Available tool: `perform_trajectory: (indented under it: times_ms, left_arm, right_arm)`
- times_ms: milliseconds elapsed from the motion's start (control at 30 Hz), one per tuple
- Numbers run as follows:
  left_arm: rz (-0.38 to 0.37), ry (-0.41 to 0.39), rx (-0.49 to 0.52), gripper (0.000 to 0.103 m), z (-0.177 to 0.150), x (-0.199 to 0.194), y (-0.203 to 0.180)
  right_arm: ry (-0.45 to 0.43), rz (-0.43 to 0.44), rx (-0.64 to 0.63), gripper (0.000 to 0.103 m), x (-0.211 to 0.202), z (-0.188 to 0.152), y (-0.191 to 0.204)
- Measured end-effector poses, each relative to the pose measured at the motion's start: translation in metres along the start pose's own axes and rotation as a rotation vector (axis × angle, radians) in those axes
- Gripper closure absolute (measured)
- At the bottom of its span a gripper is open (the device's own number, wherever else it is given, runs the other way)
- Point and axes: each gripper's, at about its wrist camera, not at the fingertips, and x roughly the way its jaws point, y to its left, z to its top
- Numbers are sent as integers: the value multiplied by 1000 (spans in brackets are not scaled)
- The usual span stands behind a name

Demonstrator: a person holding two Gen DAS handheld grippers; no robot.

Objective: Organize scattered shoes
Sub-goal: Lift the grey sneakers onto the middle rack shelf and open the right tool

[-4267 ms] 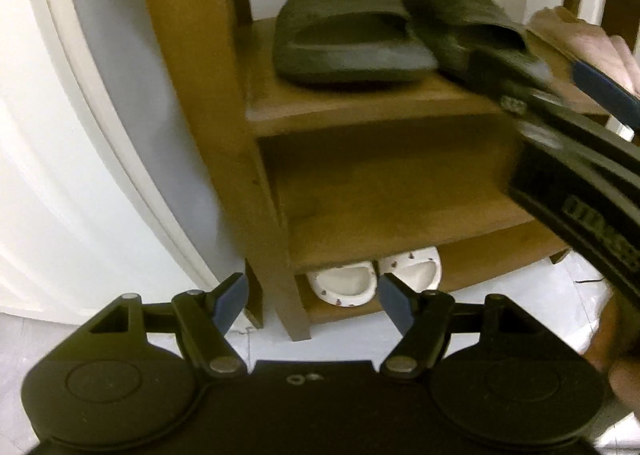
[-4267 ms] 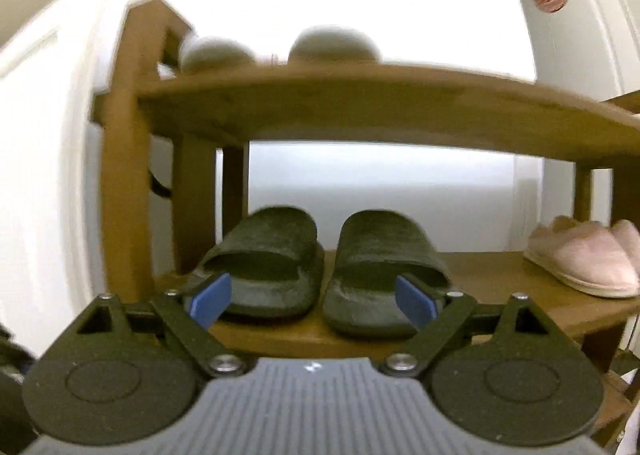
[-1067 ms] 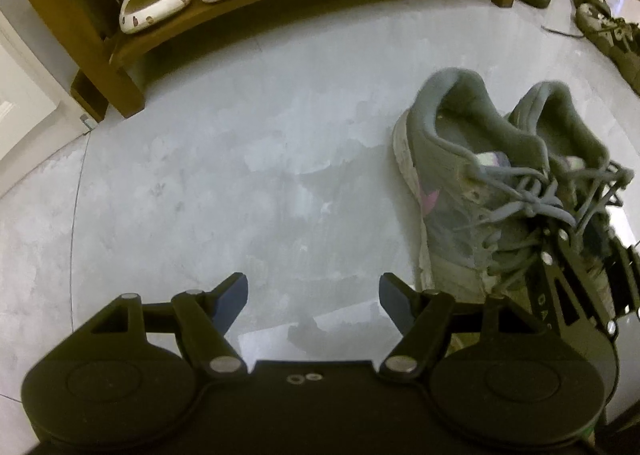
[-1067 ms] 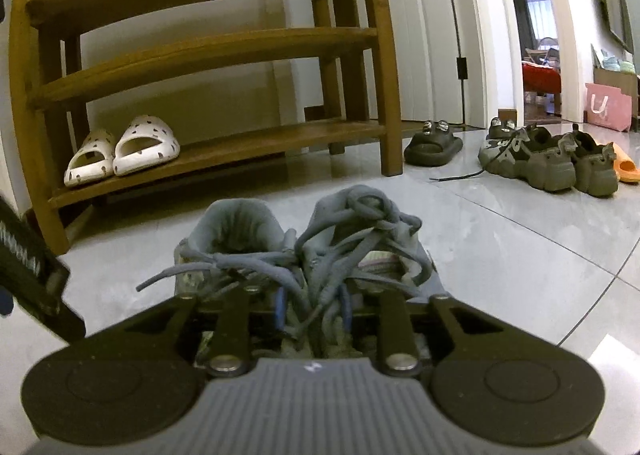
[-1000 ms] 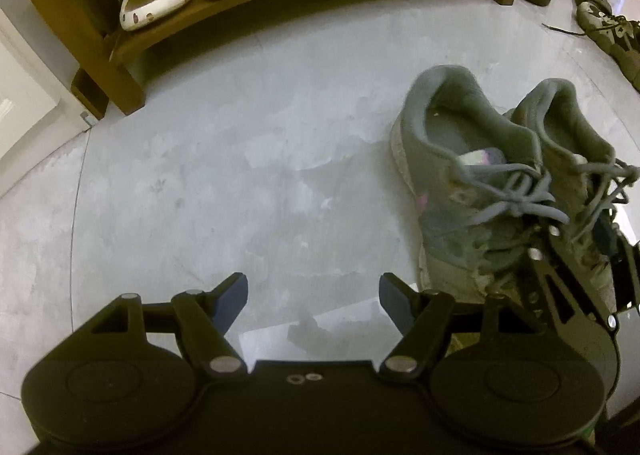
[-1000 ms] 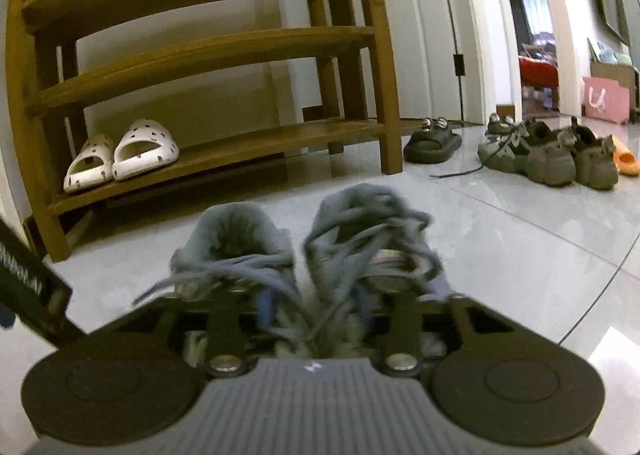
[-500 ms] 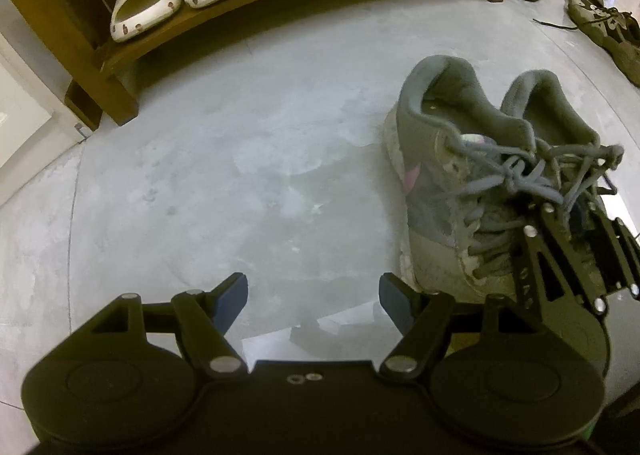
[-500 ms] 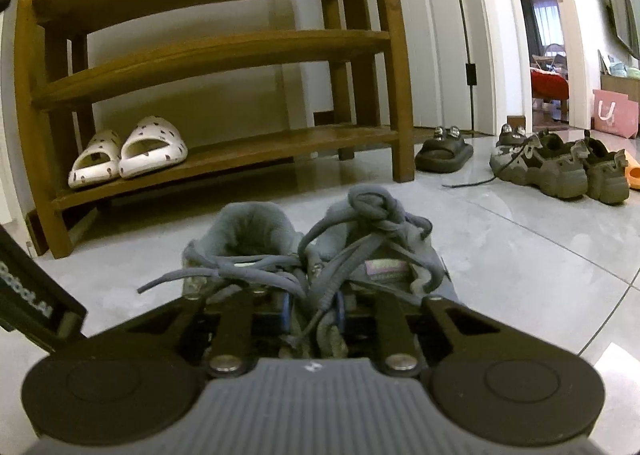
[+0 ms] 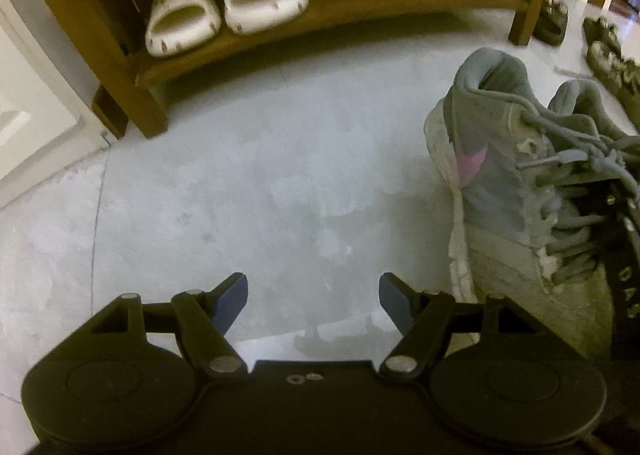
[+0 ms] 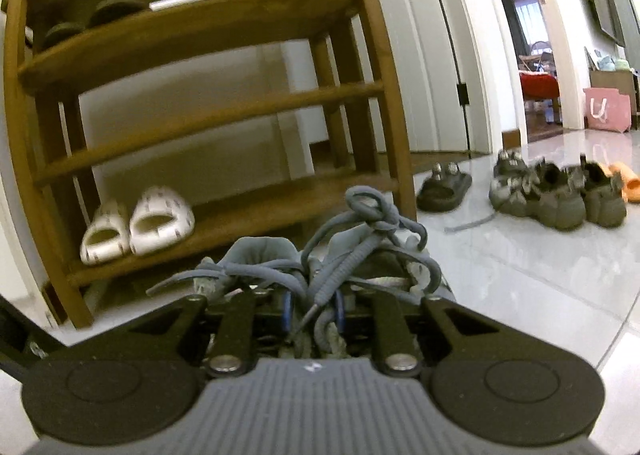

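A pair of grey sneakers (image 9: pixel 500 175) with grey laces and a pink side mark hangs side by side at the right of the left wrist view, heels toward the rack. My right gripper (image 10: pixel 311 313) is shut on the grey sneakers (image 10: pixel 260 255), its blue pads pinching their touching inner sides among the laces. The pair looks lifted off the floor. My left gripper (image 9: pixel 312 295) is open over bare grey floor, left of the sneakers, with nothing between its fingers. The wooden shoe rack (image 10: pixel 224 107) stands straight ahead.
White dotted slippers (image 10: pixel 136 227) sit at the left of the rack's bottom shelf (image 9: pixel 380 3). Dark slides (image 10: pixel 92 19) lie on an upper shelf. On the floor to the right are a dark sandal (image 10: pixel 444 187), olive chunky shoes (image 10: pixel 560 203) and an orange slipper (image 10: pixel 628 183).
My right gripper's pads closed on the sneakers' inner sides and both hands rose; the rack's upper shelves have come into the right wrist view. The left gripper stayed open.
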Motion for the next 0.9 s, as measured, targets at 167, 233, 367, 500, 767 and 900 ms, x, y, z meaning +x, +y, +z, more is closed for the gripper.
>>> perform_trajectory:
  times_ms: [167,233,367,500,767,900]
  left_arm:
    - [-11,-37,-10,30,32,-34,14]
    - [-16,-60,-19,30,45,-47,21]
    - [-28,-93,-54,30,69,-68,36]
    - [-26,-125,-108,30,99,-80,60]
    - [-5,-115,-264,30,151,-61,113]
    - [11,-86,-297,30,176,-39,136]
  right_arm:
    - [-57,35,2,81,-2,53,13]
    - [-78,54,4,81,2,80,21]
    - [-102,96,-10,81,15,122,38]
    - [-119,160,-35,81,53,169,72]
    - [-115,245,-10,81,153,214,141]
    - [-116,272,-13,81,206,216,179]
